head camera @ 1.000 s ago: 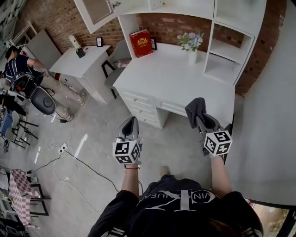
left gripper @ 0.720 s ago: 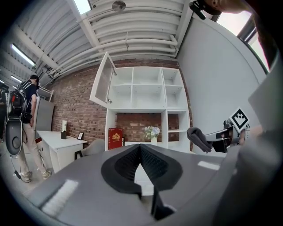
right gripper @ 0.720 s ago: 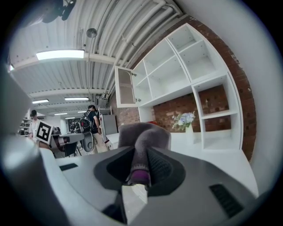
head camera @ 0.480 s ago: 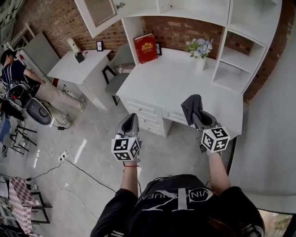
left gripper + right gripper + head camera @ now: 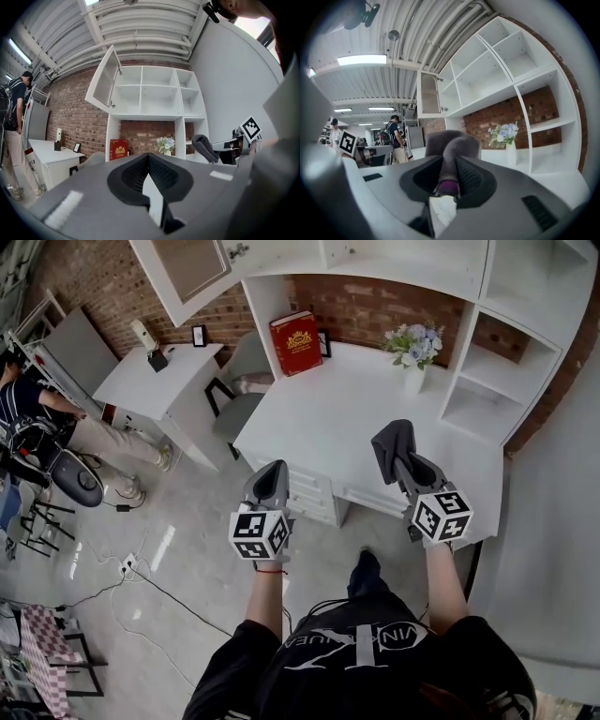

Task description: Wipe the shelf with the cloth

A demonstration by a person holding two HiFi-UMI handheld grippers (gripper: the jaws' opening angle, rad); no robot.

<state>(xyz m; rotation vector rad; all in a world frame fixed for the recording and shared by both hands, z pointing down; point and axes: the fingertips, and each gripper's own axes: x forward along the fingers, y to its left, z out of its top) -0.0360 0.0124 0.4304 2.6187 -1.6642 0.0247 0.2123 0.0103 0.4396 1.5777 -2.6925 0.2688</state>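
**Holding the cloth over the tabletop's front edge, shelf not yet touched**

The right gripper (image 5: 449, 165) has its fingers (image 5: 469, 176) pressed together on a fold of the dark grey cloth (image 5: 452, 140). A purple-stitched hem sits in the pinch, and the rest bulges up past the tips in a loose bunch. The left gripper (image 5: 149, 165) has its fingers closed on nothing and hangs off the front edge, over the floor.

From the head view, the cloth hangs above the white tabletop (image 5: 328, 418), near its front edge and toward the right front corner. The open white shelf (image 5: 480, 414) stands along the right edge toward the back corner, well apart from the cloth. A vase of flowers (image 5: 414, 352) stands at the back edge just beside the shelf, and a red book (image 5: 296, 331) leans at the back left corner.

The cloth looks light, soft and limp, and it will likely fold wherever it is pressed. A bunched grip like this one seems sound, since it leaves a wad of fabric ahead of the fingers to meet the shelf board. The vase looks easy to tip, so any sweep near it calls for care.
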